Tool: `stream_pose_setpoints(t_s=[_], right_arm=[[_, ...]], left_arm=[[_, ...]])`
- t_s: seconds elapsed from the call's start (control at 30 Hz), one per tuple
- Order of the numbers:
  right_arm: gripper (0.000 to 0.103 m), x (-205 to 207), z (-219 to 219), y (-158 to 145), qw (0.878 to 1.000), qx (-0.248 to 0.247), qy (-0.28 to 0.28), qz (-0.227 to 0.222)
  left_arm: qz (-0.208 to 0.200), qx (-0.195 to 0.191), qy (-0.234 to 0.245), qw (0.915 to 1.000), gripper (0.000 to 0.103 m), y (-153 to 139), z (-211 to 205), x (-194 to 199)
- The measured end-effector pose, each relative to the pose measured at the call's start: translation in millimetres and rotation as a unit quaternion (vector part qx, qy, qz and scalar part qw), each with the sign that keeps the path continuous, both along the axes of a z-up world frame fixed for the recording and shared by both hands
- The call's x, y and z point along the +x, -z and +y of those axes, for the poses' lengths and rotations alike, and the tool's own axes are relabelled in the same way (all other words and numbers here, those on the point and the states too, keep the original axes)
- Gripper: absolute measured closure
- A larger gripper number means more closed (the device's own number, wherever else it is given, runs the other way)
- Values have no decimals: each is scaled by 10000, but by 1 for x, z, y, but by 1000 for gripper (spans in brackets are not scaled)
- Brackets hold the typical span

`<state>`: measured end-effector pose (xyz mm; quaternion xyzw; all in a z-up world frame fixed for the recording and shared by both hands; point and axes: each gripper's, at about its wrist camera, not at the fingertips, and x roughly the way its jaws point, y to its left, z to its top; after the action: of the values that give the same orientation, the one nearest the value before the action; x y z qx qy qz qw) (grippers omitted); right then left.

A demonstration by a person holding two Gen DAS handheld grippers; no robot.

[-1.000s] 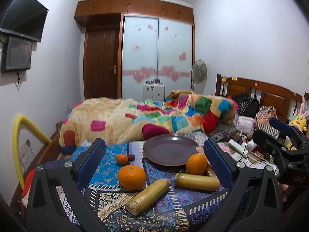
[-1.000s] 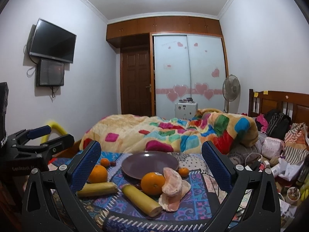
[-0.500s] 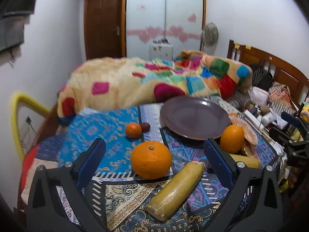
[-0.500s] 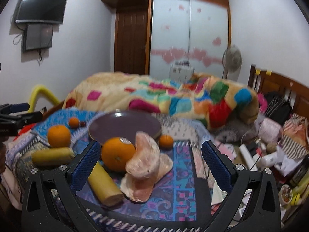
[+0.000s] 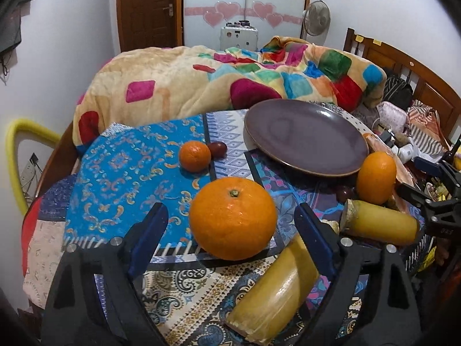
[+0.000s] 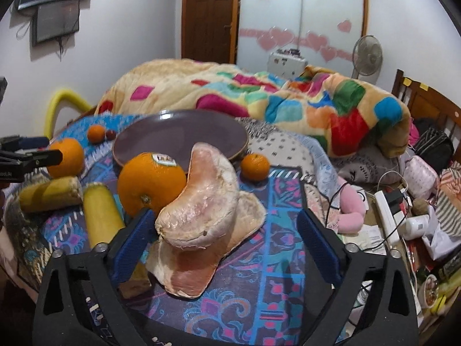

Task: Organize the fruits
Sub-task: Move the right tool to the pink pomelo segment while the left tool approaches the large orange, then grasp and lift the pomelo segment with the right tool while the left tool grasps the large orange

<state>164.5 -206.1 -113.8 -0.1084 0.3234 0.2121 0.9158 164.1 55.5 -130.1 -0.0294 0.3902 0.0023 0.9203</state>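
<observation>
My left gripper is open, its blue pads on either side of a large orange on the patterned cloth. My right gripper is open around a peeled pomelo wedge lying on its peel. An empty purple plate sits behind, also in the right wrist view. A second orange with a sticker touches the pomelo. Two yellow sugarcane pieces, a small mandarin and a dark red fruit lie around.
Another small mandarin sits right of the plate. A colourful quilt is heaped behind the cloth. Clutter with a power strip and bags lies to the right. A yellow tube stands at the left.
Both grippers have moved down and forward. The left now brackets the large orange; the right now brackets the pomelo wedge. Both stay open.
</observation>
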Motion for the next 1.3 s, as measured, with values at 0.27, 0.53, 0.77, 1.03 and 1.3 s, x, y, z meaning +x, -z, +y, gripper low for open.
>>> stream_pose_setpoints(t_s=[0.27,0.53,0.77,1.03,1.3], right_arm=[[45,5,-5,2,9999,-52,-31,113],[47,26,-20,3,9985,177,21,512],[47,40,-10,8,9975,271,-158,640],[61,45,-9,9,9950,452,-418,787],[67,38,-8,5,9970,370,-367,575]], left_arm=[[144,66,192,9997,22,9,-5,5],[333,-79,194,9992,33,15,3,8],[348,-92,186,9992,34,17,3,12],[360,-40,111,9993,34,18,3,22],[514,41,91,9986,34,18,1,29]])
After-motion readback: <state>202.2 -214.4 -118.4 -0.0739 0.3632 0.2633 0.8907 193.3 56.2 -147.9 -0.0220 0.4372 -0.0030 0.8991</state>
